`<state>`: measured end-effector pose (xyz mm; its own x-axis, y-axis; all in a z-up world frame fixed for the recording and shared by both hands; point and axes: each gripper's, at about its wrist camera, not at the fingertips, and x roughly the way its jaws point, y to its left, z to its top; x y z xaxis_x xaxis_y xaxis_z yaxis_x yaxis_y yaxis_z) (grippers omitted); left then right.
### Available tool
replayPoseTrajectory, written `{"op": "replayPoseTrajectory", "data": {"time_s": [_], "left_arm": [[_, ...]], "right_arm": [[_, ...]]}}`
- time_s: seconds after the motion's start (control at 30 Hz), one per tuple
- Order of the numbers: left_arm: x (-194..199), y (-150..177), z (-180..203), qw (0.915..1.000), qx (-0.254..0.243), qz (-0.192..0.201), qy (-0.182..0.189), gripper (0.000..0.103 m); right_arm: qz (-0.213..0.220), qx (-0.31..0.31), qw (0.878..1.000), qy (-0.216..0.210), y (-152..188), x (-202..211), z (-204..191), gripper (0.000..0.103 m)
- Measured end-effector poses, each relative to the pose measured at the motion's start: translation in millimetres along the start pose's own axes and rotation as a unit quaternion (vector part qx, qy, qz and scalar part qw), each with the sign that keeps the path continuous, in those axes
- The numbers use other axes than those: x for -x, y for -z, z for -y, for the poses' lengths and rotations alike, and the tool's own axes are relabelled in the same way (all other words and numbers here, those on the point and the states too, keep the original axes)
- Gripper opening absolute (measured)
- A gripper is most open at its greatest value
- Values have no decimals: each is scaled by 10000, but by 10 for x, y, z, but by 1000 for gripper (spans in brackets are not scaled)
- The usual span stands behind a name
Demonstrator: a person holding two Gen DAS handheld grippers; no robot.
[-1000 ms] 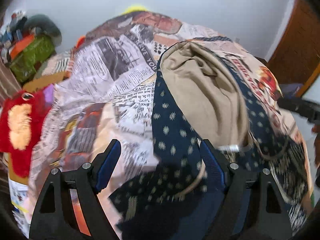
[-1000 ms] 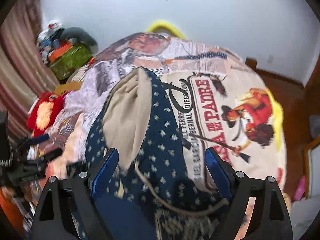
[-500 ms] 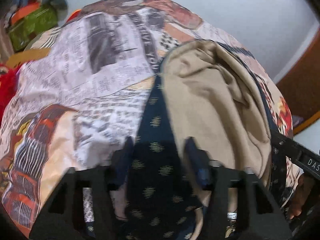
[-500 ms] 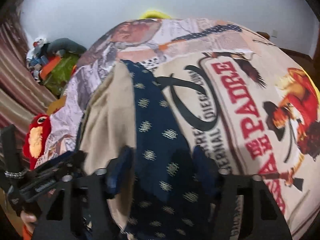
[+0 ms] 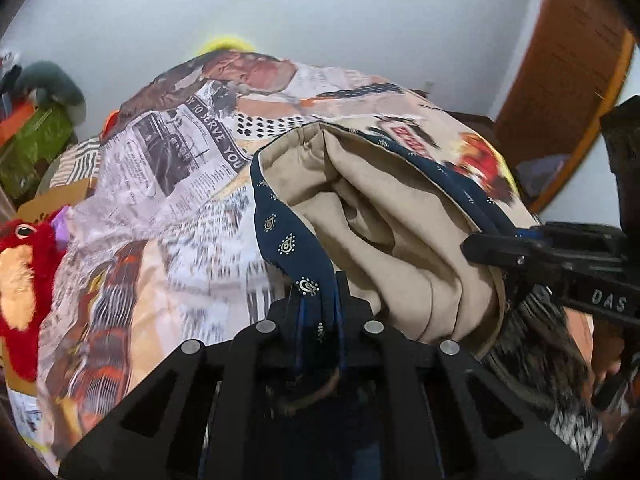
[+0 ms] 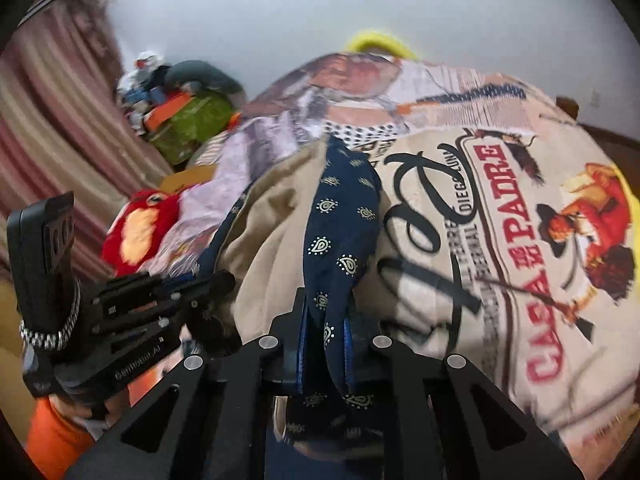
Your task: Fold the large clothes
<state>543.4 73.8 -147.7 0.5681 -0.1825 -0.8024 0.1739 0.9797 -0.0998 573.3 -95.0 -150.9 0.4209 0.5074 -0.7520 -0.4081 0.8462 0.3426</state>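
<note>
Printed bedspread (image 6: 520, 240) underneath — two grippers, left (image 5: 318, 312) and right (image 6: 325, 332), closing on one navy garment (image 6: 340, 216)

A bedspread (image 6: 520, 264) printed with newspaper columns, portraits and a red "CASA DE PADRE" label was spread over the bed. A red plush toy (image 5: 24, 280) with an orange face was found at its left edge, beside a cardboard piece (image 5: 52, 200). A green bag (image 6: 192, 124) topped with orange items and a grey plush (image 6: 204, 74) was heaped in the corner. A striped curtain (image 6: 56, 120) was hung at left. A wooden door (image 5: 560, 80) was seen at right. A yellow object (image 6: 376, 42) was noted behind the bed, against a pale wall (image 5: 360, 20).
</note>
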Motion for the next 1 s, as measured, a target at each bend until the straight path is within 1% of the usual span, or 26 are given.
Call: {"op": "replayPoseTrajectory", "data": {"time_s": [0.13, 0.23, 0.3, 0.4, 0.47, 0.57, 0.63, 0.7, 0.73, 0.77, 0.8, 0.83, 0.87, 0.9, 0.93, 1.0], "left_arm": [[334, 359, 83, 9998, -59, -82, 174, 11], [461, 720, 127, 9992, -83, -312, 255, 11], [471, 934, 140, 9983, -46, -502, 306, 11], [427, 1227, 117, 9964, 79, -758, 360, 12], [383, 1424, 85, 9939, 237, -984, 445, 13], [335, 1627, 52, 9913, 349, -1182, 466, 16], [360, 1694, 43, 9909, 297, -1239, 432, 18], [430, 1696, 28, 9911, 272, -1227, 431, 20], [476, 1678, 17, 9915, 267, -1198, 425, 21], [531, 1650, 2, 9923, 252, -1141, 406, 25], [593, 1611, -10, 9935, 230, -1051, 382, 35], [653, 1562, -33, 9948, 217, -938, 338, 42], [710, 1498, -58, 9962, 213, -795, 286, 53], [755, 1443, -75, 9972, 217, -675, 248, 58], [796, 1355, -110, 9981, 240, -530, 214, 59], [775, 1206, -190, 9984, 299, -452, 187, 59]], "right_arm": [[-128, 86, 9998, -82, 393, 346, -121, 12], [-307, 141, 9994, -89, 732, 493, -198, 12], [-441, 264, 9986, 83, 991, 530, -264, 12], [-582, 277, 9977, 229, 1298, 532, -305, 12], [-705, 245, 9967, 320, 1427, 515, -308, 12], [-983, 176, 9937, 501, 1569, 488, -303, 12], [-1231, 241, 9907, 535, 1623, 494, -329, 19], [-1299, 343, 9895, 541, 1639, 542, -368, 33], [-1288, 386, 9894, 540, 1638, 580, -389, 39], [-1253, 419, 9898, 528, 1632, 621, -414, 50], [-1173, 447, 9908, 504, 1617, 674, -443, 59], [-1075, 481, 9919, 485, 1586, 723, -474, 62], [-983, 517, 9927, 468, 1553, 762, -503, 65], [-893, 552, 9934, 452, 1503, 792, -528, 66], [-822, 569, 9940, 441, 1441, 809, -558, 66], [-706, 557, 9950, 437, 1318, 792, -568, 67]]}}
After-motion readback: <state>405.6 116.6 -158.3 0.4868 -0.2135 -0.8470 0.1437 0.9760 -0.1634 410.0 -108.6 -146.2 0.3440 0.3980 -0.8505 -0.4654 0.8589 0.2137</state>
